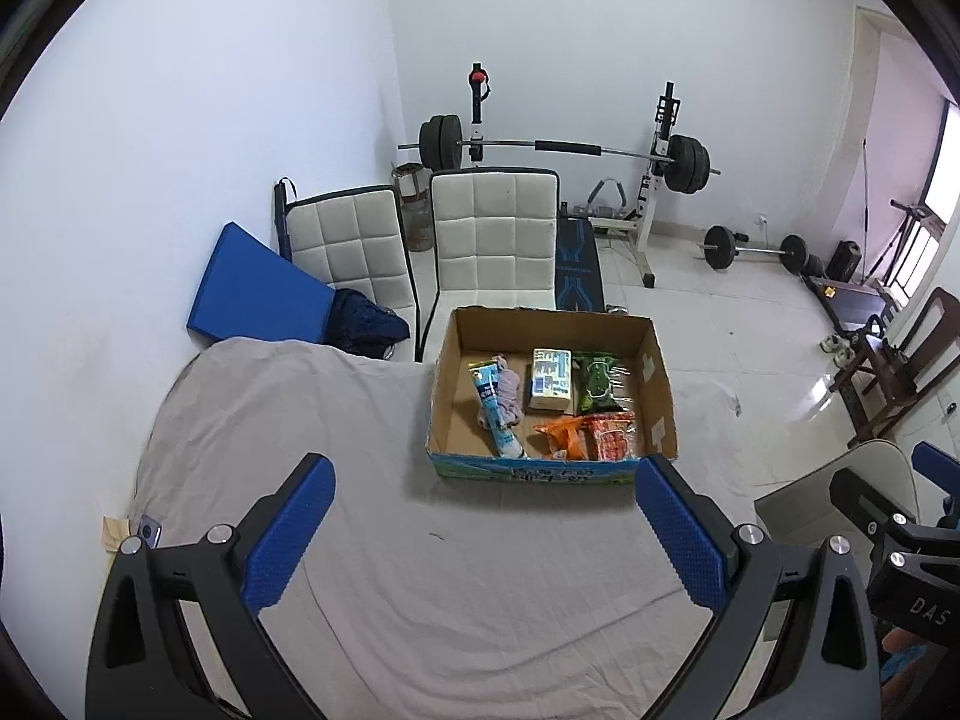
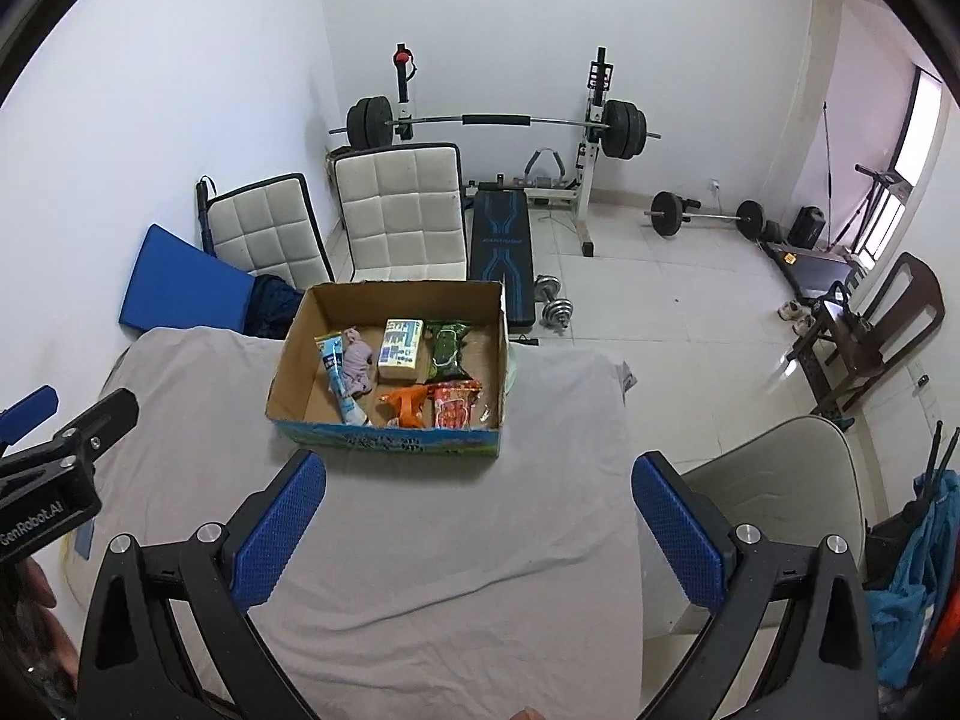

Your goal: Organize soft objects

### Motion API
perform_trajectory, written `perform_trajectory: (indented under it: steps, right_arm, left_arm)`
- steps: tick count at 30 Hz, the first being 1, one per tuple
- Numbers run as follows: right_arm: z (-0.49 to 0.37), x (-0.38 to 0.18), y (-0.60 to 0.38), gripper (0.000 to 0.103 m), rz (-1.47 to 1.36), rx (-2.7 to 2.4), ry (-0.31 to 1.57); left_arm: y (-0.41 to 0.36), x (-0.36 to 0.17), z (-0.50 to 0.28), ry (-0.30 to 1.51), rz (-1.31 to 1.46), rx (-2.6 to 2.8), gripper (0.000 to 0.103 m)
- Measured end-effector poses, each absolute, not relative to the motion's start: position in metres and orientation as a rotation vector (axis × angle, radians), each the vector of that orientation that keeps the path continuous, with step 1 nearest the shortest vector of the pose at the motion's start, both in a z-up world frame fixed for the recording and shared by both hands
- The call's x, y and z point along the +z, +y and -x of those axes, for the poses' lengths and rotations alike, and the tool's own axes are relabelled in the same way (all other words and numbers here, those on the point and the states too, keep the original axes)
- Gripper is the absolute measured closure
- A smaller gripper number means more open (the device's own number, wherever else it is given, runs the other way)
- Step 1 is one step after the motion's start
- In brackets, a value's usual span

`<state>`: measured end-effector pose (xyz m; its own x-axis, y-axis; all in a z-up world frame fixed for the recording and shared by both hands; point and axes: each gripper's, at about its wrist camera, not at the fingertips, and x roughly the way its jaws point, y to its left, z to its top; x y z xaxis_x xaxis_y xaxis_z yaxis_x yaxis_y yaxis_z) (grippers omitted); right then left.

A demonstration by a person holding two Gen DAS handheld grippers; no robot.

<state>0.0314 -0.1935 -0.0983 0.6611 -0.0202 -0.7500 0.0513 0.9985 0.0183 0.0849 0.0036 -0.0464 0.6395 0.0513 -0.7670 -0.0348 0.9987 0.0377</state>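
An open cardboard box (image 1: 447,396) (image 2: 288,372) stands on the grey cloth-covered table. In it lie a blue-white tube (image 1: 495,411) (image 2: 341,381), a lilac cloth (image 1: 509,390) (image 2: 359,363), a tissue pack (image 1: 549,378) (image 2: 401,348), a green packet (image 1: 595,381) (image 2: 447,351), an orange packet (image 1: 561,435) (image 2: 411,405) and a red packet (image 1: 612,435) (image 2: 453,408). My left gripper (image 1: 486,480) is open and empty, just short of the box's near wall. My right gripper (image 2: 480,477) is open and empty, near the box's right front corner.
The grey cloth (image 1: 270,420) (image 2: 540,510) covers the table. Two white padded chairs (image 1: 492,234) (image 2: 399,210) stand behind the box. A blue pad (image 1: 258,294), a barbell rack (image 1: 564,147), a cream chair (image 2: 774,480) at right and a wooden chair (image 2: 888,324) are around.
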Motion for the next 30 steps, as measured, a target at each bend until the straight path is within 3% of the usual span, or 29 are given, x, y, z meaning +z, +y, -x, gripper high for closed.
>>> perform_trajectory:
  steps: [30]
  right_arm:
    - [-0.067, -0.109, -0.189, 0.000, -0.018, -0.067, 0.829]
  left_arm:
    - [0.001, -0.056, -0.105, 0.888, -0.016, 0.043, 0.000]
